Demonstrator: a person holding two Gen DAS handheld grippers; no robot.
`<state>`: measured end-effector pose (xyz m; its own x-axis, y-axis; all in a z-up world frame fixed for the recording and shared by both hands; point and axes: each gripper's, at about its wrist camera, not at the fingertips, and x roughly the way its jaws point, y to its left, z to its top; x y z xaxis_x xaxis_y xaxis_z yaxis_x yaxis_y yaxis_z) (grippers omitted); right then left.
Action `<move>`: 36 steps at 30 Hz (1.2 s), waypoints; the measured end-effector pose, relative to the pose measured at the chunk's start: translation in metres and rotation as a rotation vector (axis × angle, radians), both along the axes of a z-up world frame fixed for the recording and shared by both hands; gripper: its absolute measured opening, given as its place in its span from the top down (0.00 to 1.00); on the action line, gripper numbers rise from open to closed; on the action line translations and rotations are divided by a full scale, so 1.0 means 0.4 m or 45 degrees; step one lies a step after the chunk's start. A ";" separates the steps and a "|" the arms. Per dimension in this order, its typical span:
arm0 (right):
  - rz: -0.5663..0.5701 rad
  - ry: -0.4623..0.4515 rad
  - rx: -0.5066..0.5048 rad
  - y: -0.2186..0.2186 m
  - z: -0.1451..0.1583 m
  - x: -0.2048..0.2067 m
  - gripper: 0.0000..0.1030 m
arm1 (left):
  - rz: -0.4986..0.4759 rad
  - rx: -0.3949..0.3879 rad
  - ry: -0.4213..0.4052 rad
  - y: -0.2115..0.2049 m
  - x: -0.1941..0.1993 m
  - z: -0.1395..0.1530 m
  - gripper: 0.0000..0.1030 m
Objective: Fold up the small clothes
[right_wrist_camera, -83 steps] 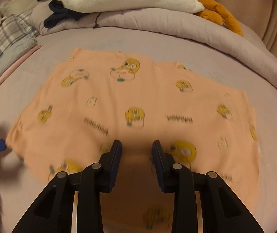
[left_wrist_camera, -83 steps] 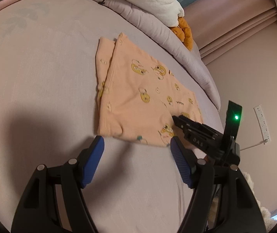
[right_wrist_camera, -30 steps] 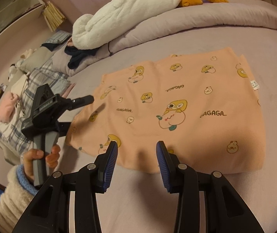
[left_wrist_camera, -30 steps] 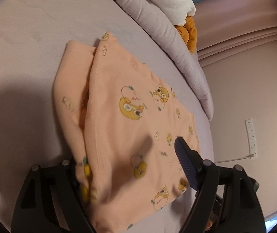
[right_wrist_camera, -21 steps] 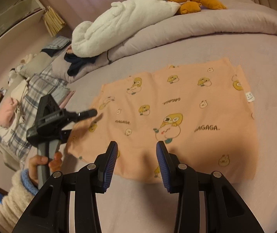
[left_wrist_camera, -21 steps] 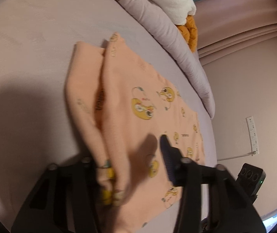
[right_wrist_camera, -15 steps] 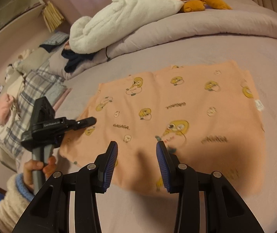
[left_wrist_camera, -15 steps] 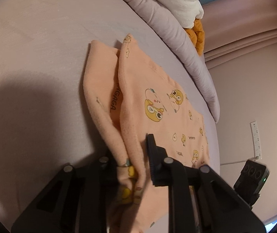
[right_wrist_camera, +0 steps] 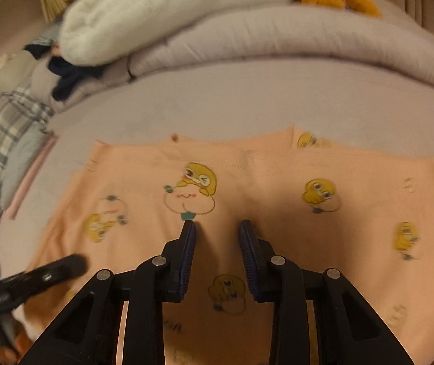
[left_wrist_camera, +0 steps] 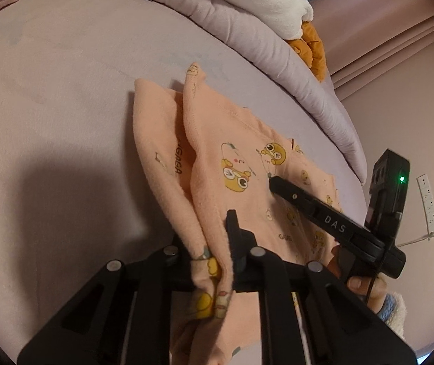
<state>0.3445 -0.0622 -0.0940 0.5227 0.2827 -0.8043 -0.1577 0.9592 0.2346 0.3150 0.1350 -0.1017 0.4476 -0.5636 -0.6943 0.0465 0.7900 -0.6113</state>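
A peach garment point(left_wrist_camera: 241, 152) printed with yellow cartoon ducks lies folded on the lilac bed sheet point(left_wrist_camera: 49, 91). My left gripper point(left_wrist_camera: 211, 234) has its jaws closing on the garment's near corner; both layers are pinched and lifted into a ridge. The left finger is hidden behind the fabric. My right gripper point(left_wrist_camera: 274, 184), held by a hand point(left_wrist_camera: 360, 283), reaches in from the right over the garment's middle. In the right wrist view, the right gripper point(right_wrist_camera: 217, 228) hovers just over the flat garment point(right_wrist_camera: 278, 182), its jaws narrowing with no fold pinched. The left gripper point(right_wrist_camera: 74, 263) is blurred at lower left.
A rolled lilac duvet point(left_wrist_camera: 262, 48) borders the bed's far side, with a white fluffy blanket point(right_wrist_camera: 156, 9) and an orange plush point(left_wrist_camera: 311, 48) on it. Plaid and dark clothes point(right_wrist_camera: 10, 121) are piled far left. A wall socket point(left_wrist_camera: 427, 203) is at right.
My left gripper went from wide open to shut on the garment's near corner and raised it. My right gripper swept from the front edge in over the garment's middle and narrowed.
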 end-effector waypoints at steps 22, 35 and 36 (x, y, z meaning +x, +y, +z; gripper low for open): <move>0.215 -0.040 -0.029 -0.016 0.056 -0.231 0.68 | 0.039 0.152 0.027 -0.041 0.012 0.040 0.87; -0.017 0.021 0.715 -0.219 0.088 -0.186 0.64 | -0.098 0.318 -0.145 -0.204 0.036 0.179 0.88; -0.030 0.020 0.752 -0.226 0.089 -0.183 0.63 | -0.134 0.342 -0.167 -0.242 0.039 0.193 0.88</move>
<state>0.2714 -0.1526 -0.0583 0.5238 0.6733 -0.5218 -0.1299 0.6686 0.7322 0.3306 0.0382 -0.0247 0.4922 -0.4158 -0.7647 0.2009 0.9091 -0.3650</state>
